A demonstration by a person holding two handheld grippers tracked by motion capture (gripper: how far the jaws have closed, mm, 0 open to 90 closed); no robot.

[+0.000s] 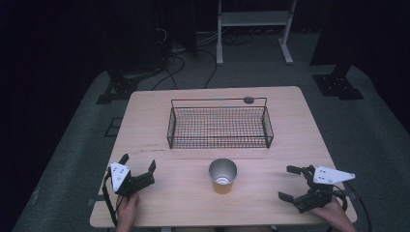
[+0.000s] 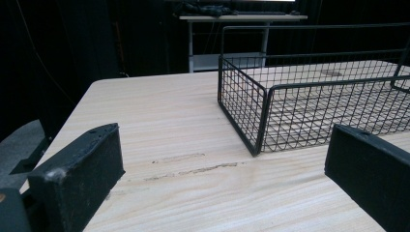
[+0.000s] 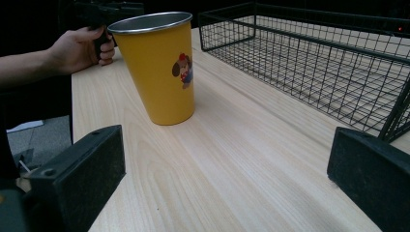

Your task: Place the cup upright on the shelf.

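**Two open grippers, one cup, one basket: approach stage**

Two hand-held black two-jaw grippers rest low on a pale wooden table [image 1: 159,203], neither carrying anything.

Item 1. Yellow tapered metal cup [image 1: 223,177] with a silver rim and a small cartoon figure printed on its side. It stands upright at lower centre of the high view, between the two grippers and apart from both. In the right gripper view it stands at upper left of the frame [image 3: 157,67], ahead of the jaws.

Item 2. Black wire-mesh basket [image 1: 219,126], rectangular, with a raised rail along its far side. It sits at centre frame, just beyond the cup, and appears empty.

Item 3. Left gripper [image 1: 138,166], lower left of the frame, jaws spread wide and pointing toward the basket's near corner [image 2: 258,121].

Item 4. Right gripper [image 1: 289,182], lower right of the frame, jaws spread wide and facing the cup.

Step in hand, as judged: the reach for the cup has not closed; nothing is grasped. The basket looks like the likely destination.

Next move calls for: bringing the right gripper's jaws level around the cup wall, closing firmly without tipping it, then lifting clear of the basket's near rim.
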